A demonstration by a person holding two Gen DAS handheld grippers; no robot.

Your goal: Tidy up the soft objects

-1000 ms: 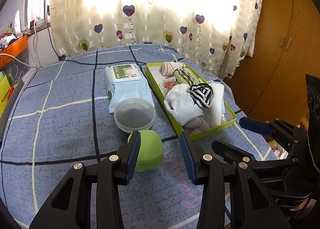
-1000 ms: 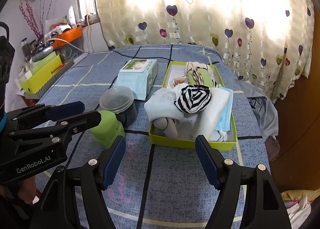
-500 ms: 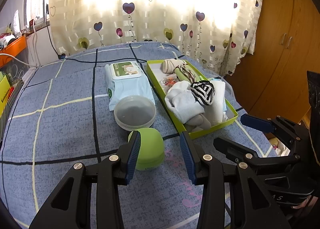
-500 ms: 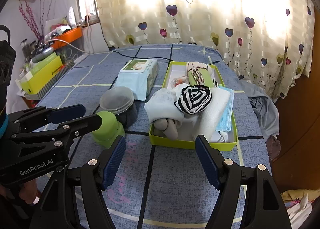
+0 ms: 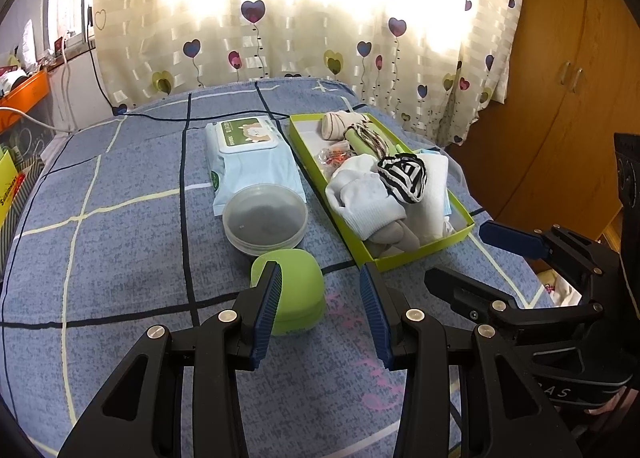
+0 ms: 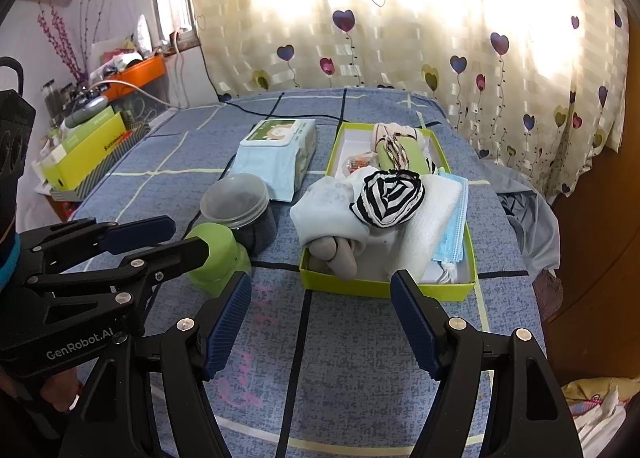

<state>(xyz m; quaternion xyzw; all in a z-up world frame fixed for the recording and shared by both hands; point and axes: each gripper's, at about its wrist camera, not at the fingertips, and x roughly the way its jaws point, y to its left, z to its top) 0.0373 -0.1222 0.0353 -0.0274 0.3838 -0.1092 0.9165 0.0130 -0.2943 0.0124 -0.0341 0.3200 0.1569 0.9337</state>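
Observation:
A lime-green tray (image 5: 424, 254) (image 6: 384, 288) on the blue bedspread holds several soft items: a black-and-white striped roll (image 5: 403, 177) (image 6: 387, 197), white socks (image 5: 366, 201), a grey sock (image 6: 336, 254), a white towel, a blue face mask (image 6: 454, 217) and a beige sock roll (image 5: 340, 125). My left gripper (image 5: 320, 290) (image 6: 172, 238) hovers open and empty over the bed, just before a green lidded cup (image 5: 296, 290) (image 6: 218, 254). My right gripper (image 6: 320, 298) (image 5: 472, 254) is open and empty in front of the tray's near edge.
A wet-wipes pack (image 5: 250, 155) (image 6: 276, 151) and a clear round container (image 5: 264, 217) (image 6: 236, 201) lie left of the tray. A black cable crosses the far bedspread. A wooden wardrobe (image 5: 568, 77) stands right; cluttered shelves (image 6: 80, 137) stand left. Heart-patterned curtains hang behind.

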